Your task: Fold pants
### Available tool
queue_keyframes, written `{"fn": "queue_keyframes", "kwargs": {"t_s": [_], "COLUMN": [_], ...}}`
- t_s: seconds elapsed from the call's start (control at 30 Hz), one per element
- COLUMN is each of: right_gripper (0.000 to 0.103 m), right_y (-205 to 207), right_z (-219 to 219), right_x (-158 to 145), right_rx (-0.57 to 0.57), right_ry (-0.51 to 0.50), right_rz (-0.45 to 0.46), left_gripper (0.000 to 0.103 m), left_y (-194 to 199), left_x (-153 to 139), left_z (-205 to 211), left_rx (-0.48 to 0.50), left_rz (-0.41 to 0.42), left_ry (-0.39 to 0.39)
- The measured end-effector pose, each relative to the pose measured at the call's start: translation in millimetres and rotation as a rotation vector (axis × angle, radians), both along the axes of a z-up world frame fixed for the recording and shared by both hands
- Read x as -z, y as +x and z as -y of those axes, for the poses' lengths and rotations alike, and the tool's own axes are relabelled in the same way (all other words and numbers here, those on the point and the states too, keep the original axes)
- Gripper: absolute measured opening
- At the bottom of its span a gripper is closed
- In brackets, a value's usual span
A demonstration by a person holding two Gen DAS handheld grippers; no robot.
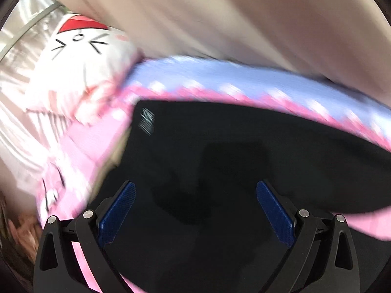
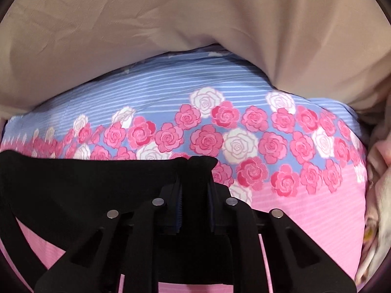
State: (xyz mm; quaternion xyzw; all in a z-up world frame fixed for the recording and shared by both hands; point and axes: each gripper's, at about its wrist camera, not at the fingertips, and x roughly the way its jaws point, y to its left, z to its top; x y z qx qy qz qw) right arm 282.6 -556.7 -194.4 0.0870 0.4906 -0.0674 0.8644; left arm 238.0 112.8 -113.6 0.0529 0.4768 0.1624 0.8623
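My left claw (image 1: 195,210): blue pads (image 1: 117,214) spread wide apart, nothing between them. Directly under and ahead of it, the black pants (image 1: 220,151) lie flat on the bed sheet (image 1: 244,80), a small white striped mark (image 1: 146,120) near their far left corner. The left wrist view is motion-blurred, so fabric detail is poor.

My right claw (image 2: 195,171): fingers drawn together, clamped on a bunched edge of the pants (image 2: 97,185). The cloth peaks up between the pads and spreads away to the left, sagging over the pink part of the sheet (image 2: 317,219).

Beyond the pants, the sheet runs pink, then a band of pink and white roses (image 2: 207,139), then blue with thin white stripes toward its far edge.

Past the sheet's far left corner in the left wrist view: a white cushion with a drawn cat face (image 1: 80,48) and a red patch on top.

Farthest back, a beige cloth (image 2: 146,36) overhangs the sheet's far edge, creased, filling the top of both views.
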Motion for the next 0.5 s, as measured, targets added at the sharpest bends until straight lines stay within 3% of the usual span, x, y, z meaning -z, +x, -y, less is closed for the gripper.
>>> {"fn": "queue_keyframes", "kwargs": {"t_s": [0.17,0.27,0.37,0.43,0.47,0.5], "right_gripper": [0.015,0.015,0.015,0.015,0.015,0.015], "right_y": [4.3,4.6,15.0,15.0,16.7,18.1], "right_z": [-11.7,-20.7,-36.3,-40.9,-44.1,-47.7], "right_x": [-5.8,-10.0,-6.0,-6.1,-6.2,-7.1], "right_rx": [0.046,0.083,0.112,0.126,0.131,0.140], "right_ry": [-0.036,-0.038,-0.062,-0.081,-0.088,-0.100], "right_rz": [-0.022,-0.027,-0.040,-0.049,-0.054,-0.058], "left_gripper": [0.097,0.096,0.095,0.084,0.065,0.037], "left_y": [83.1,124.9,151.5,162.9,168.0,173.1], "left_x": [11.7,30.8,54.2,66.4,71.9,78.2], "left_z": [-115.7,-161.1,-174.3,-180.2,-182.2,-184.3], "left_rx": [-0.008,0.033,0.070,0.119,0.139,0.158], "left_rz": [0.000,-0.053,-0.103,-0.117,-0.132,-0.155], "left_ry": [0.057,-0.064,-0.067,-0.082,-0.098,-0.127]}}
